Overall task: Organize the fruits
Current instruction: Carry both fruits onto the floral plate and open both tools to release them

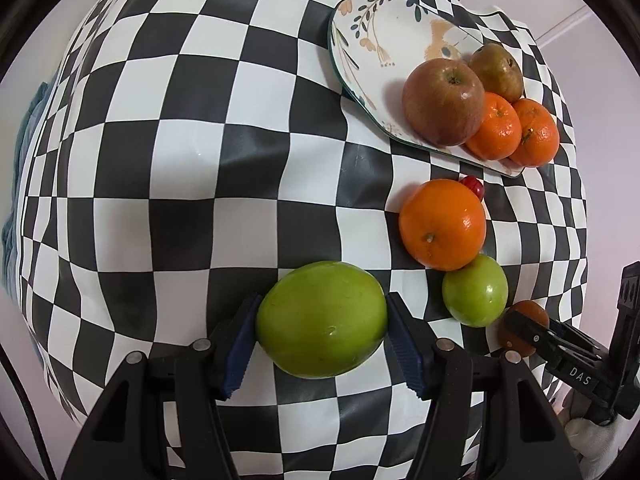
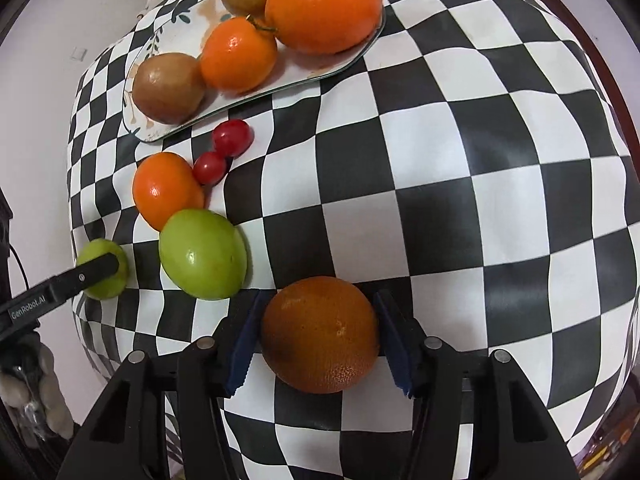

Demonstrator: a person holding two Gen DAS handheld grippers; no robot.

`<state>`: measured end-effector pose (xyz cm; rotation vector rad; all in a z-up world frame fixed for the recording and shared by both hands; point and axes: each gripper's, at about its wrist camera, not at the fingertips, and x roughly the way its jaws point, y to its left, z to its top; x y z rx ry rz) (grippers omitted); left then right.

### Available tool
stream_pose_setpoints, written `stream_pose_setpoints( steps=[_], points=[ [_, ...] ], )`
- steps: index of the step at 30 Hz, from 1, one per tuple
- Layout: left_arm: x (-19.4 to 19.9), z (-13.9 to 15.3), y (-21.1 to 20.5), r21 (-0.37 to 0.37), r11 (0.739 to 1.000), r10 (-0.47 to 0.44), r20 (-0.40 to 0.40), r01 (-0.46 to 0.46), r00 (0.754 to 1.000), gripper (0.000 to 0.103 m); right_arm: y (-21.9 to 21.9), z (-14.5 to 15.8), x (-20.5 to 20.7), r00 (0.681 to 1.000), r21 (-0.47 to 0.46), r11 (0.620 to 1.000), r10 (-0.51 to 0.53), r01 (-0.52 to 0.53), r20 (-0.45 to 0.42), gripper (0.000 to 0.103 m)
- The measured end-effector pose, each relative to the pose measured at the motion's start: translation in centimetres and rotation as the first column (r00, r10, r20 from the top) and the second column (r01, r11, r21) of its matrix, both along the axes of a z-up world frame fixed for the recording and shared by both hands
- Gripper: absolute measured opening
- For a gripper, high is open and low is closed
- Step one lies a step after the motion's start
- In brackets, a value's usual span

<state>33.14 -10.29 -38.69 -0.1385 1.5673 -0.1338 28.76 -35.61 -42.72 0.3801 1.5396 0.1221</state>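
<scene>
My left gripper [image 1: 322, 320] is shut on a large green fruit [image 1: 322, 318], both blue pads pressed against its sides above the checkered cloth. In the right wrist view one finger of that gripper [image 2: 96, 268] crosses the same green fruit [image 2: 102, 270] at the left. My right gripper [image 2: 320, 336] is shut on a dark orange [image 2: 320, 334], a pad on each side. The left wrist view shows this dark orange [image 1: 532, 312] at the lower right behind a right finger. A flowered plate [image 1: 360, 40] [image 2: 180, 24] holds several fruits.
On the cloth between the grippers and the plate lie a smaller green fruit [image 1: 474, 290] [image 2: 202, 254], a bright orange [image 1: 442, 224] [image 2: 166, 190] and two cherry tomatoes [image 2: 232, 138] [image 2: 210, 168]. The checkered cloth [image 1: 180, 160] covers the table.
</scene>
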Motion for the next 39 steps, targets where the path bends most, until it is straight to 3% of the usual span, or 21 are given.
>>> stream_pose_setpoints(
  steps=[3, 9, 12, 18, 22, 28, 32, 35, 37, 39],
  points=[
    [0.4, 0.1, -0.1, -0.009, 1.000, 0.000, -0.001, 0.000, 1.000, 0.059, -0.7, 0.6, 0.2, 1.000, 0.023, 1.000, -0.020, 0.020, 0.007, 0.058],
    [2.5, 2.2, -0.1, -0.047, 0.999, 0.008, 0.028, -0.006, 1.000, 0.059, -0.7, 3.7, 2.4, 0.996, 0.159, 0.985, -0.071, 0.061, 0.054, 0.058],
    [5.1, 3.7, -0.2, -0.062, 0.998, 0.007, 0.062, -0.004, 0.998, 0.059, 0.6, 6.1, 5.6, 0.993, 0.202, 0.979, -0.054, 0.031, 0.106, 0.058],
    [12.5, 5.9, -0.2, -0.065, 0.998, 0.000, 0.117, 0.008, 0.993, 0.059, 4.3, 9.1, 12.9, 0.977, 0.186, 0.982, -0.002, -0.039, 0.213, 0.058],
    [17.7, 6.5, -0.7, -0.048, 0.999, -0.014, 0.123, 0.020, 0.992, 0.059, 5.9, 8.8, 16.9, 0.972, 0.175, 0.983, 0.009, -0.051, 0.233, 0.058],
    [22.3, 4.0, -0.4, -0.089, 0.996, 0.030, 0.050, -0.025, 0.998, 0.059, 7.9, 6.9, 20.9, 0.977, 0.164, 0.984, 0.027, -0.063, 0.213, 0.058],
    [23.9, 2.4, -0.5, -0.118, 0.992, 0.036, 0.000, -0.036, 0.999, 0.060, 8.9, 4.9, 22.5, 0.986, 0.233, 0.969, 0.041, -0.079, 0.163, 0.059],
    [24.4, 1.3, -1.1, -0.131, 0.990, 0.043, -0.039, -0.048, 0.998, 0.060, 8.9, 4.0, 23.1, 0.989, 0.265, 0.959, 0.062, -0.097, 0.137, 0.073],
    [24.6, 0.7, -2.1, -0.130, 0.991, -0.004, -0.042, -0.002, 0.999, 0.060, 8.6, 3.9, 23.1, 0.988, 0.258, 0.960, 0.073, -0.107, 0.139, 0.084],
    [24.7, 0.7, -3.1, -0.122, 0.992, -0.038, -0.042, 0.032, 0.998, 0.060, 8.0, 4.0, 23.0, 0.987, 0.220, 0.970, 0.075, -0.105, 0.140, 0.084]
  ],
)
